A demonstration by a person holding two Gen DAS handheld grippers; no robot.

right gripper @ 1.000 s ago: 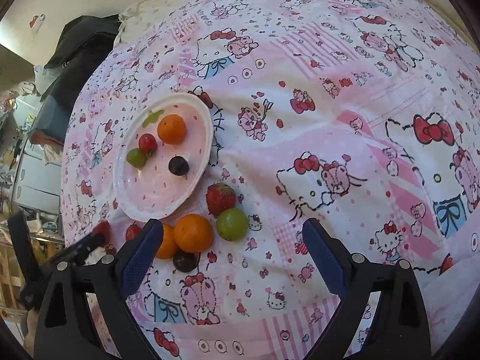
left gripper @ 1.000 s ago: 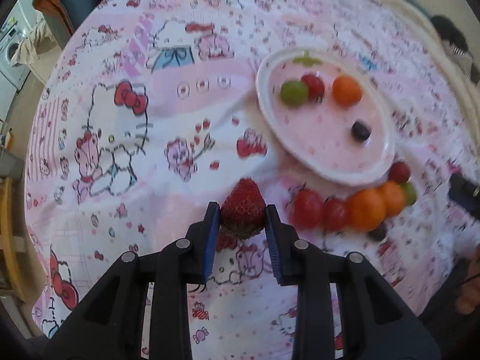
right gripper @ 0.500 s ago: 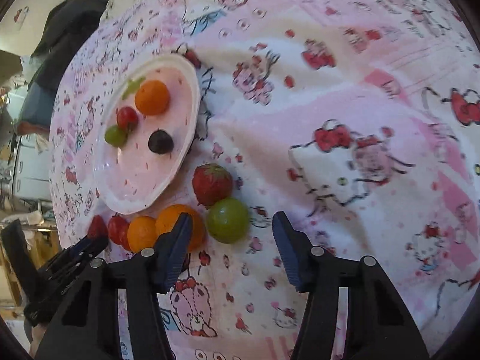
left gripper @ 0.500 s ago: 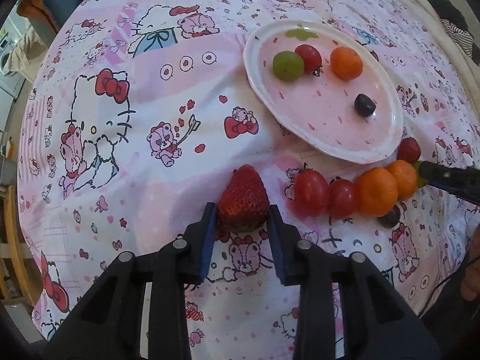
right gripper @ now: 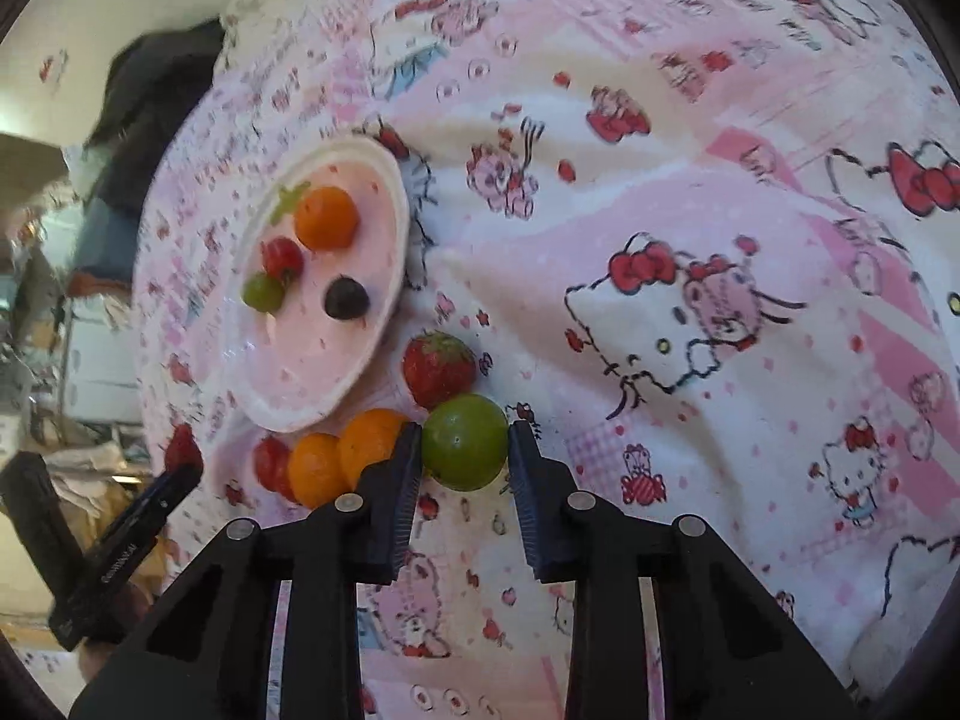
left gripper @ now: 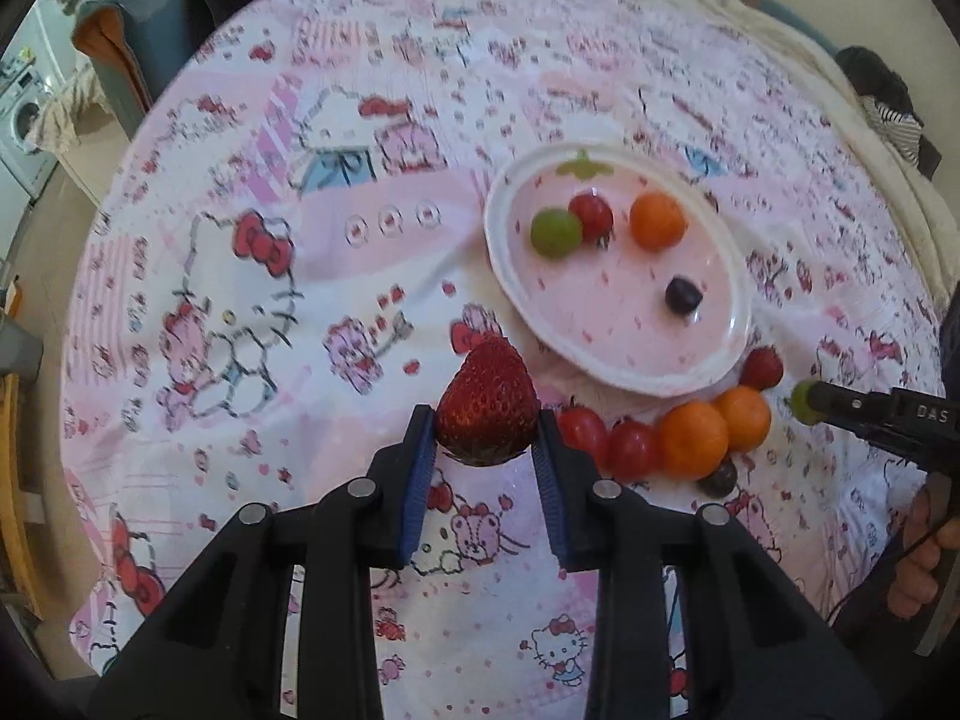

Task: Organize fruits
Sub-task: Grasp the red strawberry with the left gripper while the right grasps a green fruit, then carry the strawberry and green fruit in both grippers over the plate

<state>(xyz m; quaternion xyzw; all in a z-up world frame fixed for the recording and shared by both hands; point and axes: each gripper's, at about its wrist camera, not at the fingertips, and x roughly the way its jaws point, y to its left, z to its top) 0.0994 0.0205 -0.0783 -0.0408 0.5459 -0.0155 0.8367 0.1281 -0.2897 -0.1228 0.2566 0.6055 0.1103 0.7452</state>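
My left gripper is shut on a red strawberry and holds it above the cloth, left of the white and pink plate. The plate holds a green grape, a cherry tomato, an orange and a dark grape. My right gripper is shut on a green grape beside a second strawberry. A row of tomatoes and oranges lies below the plate.
A Hello Kitty patterned cloth covers the soft surface. A dark grape lies by the oranges. Dark clothing lies past the cloth's far edge. A washing machine stands at the far left.
My right gripper moved in and closed on the green grape. My left gripper lifted the strawberry a little off the cloth.
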